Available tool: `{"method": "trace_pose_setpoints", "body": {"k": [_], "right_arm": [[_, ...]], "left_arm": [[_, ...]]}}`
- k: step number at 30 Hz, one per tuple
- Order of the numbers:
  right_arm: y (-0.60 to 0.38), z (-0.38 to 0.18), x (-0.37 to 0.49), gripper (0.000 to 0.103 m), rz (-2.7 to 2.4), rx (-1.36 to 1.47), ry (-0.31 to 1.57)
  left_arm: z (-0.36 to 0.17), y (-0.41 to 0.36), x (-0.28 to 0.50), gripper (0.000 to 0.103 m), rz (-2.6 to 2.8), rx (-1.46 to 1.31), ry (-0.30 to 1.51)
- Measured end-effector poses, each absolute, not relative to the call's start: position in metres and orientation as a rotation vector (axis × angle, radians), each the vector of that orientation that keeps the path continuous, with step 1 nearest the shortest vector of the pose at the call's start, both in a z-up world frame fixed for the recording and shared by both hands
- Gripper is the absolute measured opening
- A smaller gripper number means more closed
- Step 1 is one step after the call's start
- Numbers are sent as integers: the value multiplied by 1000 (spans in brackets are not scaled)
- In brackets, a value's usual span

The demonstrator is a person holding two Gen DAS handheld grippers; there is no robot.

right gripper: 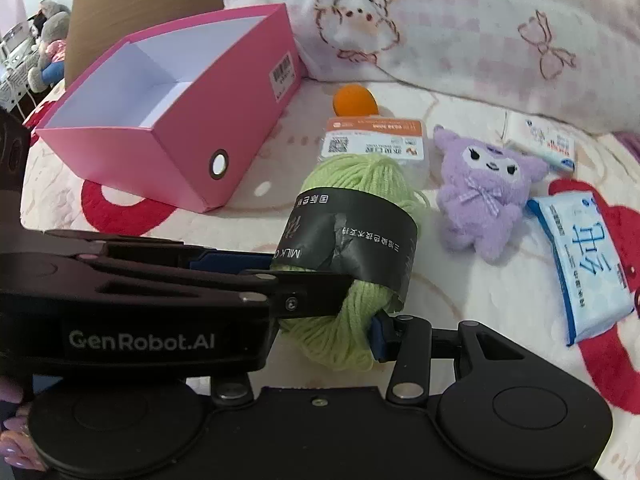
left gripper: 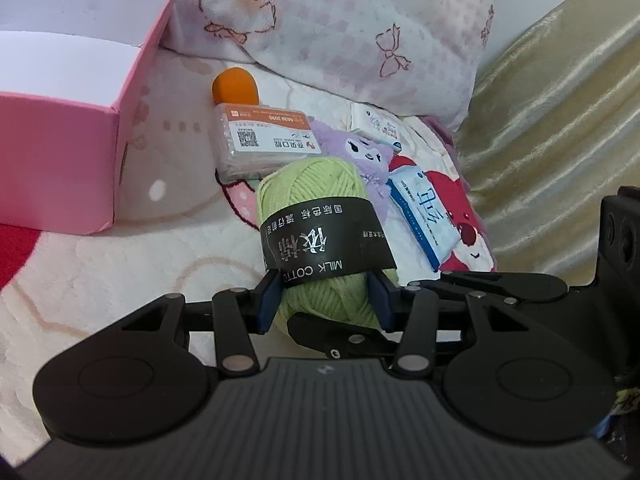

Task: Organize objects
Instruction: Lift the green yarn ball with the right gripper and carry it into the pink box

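Left wrist view: the left gripper [left gripper: 326, 300] points down at a slant over a bedspread [left gripper: 120, 272] printed with cartoon figures. Its jaws are clamped on the near end of a green yarn ball [left gripper: 316, 196], one blue pad pressing each side. The ball's black paper band reads "MILK COTTO…" beside Chinese characters. A second black gripper's finger crosses under the ball between the pads. Beyond the jaws lie a clear cotton-swab box [left gripper: 266, 142] with an orange-and-white QR label, an orange sponge [left gripper: 234, 86], a purple plush toy [left gripper: 360, 152] and two blue-print tissue packs [left gripper: 424, 216]. Ahead-left of the jaws stands an open pink box [left gripper: 60, 152].

Right wrist view: the right gripper [right gripper: 320, 332] points steeply down at the same yarn ball [right gripper: 360, 184]. Its right blue pad touches the ball's lower side; the left finger is hidden behind the left gripper's body, which is marked "GenRobot.AI", so whether these jaws grip cannot be told. The pink box [right gripper: 192, 128], empty, stands ahead-left of the jaws; the plush toy [right gripper: 486, 196] lies ahead-right.
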State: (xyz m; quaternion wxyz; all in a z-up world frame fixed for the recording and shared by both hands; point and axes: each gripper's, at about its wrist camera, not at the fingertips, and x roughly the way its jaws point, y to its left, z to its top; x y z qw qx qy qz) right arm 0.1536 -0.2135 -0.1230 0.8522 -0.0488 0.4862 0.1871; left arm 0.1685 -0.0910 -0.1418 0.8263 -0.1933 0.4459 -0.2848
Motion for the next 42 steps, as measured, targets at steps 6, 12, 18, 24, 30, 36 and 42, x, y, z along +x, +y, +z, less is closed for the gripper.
{"method": "trace_pose_setpoints", "body": {"k": [6, 12, 18, 24, 30, 36, 42], "right_arm": [[-208, -117, 147, 49, 417, -136, 990], [-201, -99, 136, 49, 455, -138, 963], [-199, -81, 126, 49, 501, -75, 906], [-197, -71, 119, 49, 522, -11, 896], [-197, -60, 107, 49, 521, 96, 899], [-187, -53, 94, 49, 512, 129, 889], [-175, -36, 83, 49, 521, 127, 863]], "left_arm": [[-133, -87, 163, 45, -599, -380, 938], [-109, -76, 153, 45, -564, -371, 959], [-85, -65, 146, 45, -532, -369, 966], [-69, -61, 136, 45, -507, -308, 1001], [-51, -52, 126, 45, -513, -279, 1006], [-34, -47, 118, 45, -502, -236, 1018], [-13, -34, 106, 45, -499, -228, 999]]}}
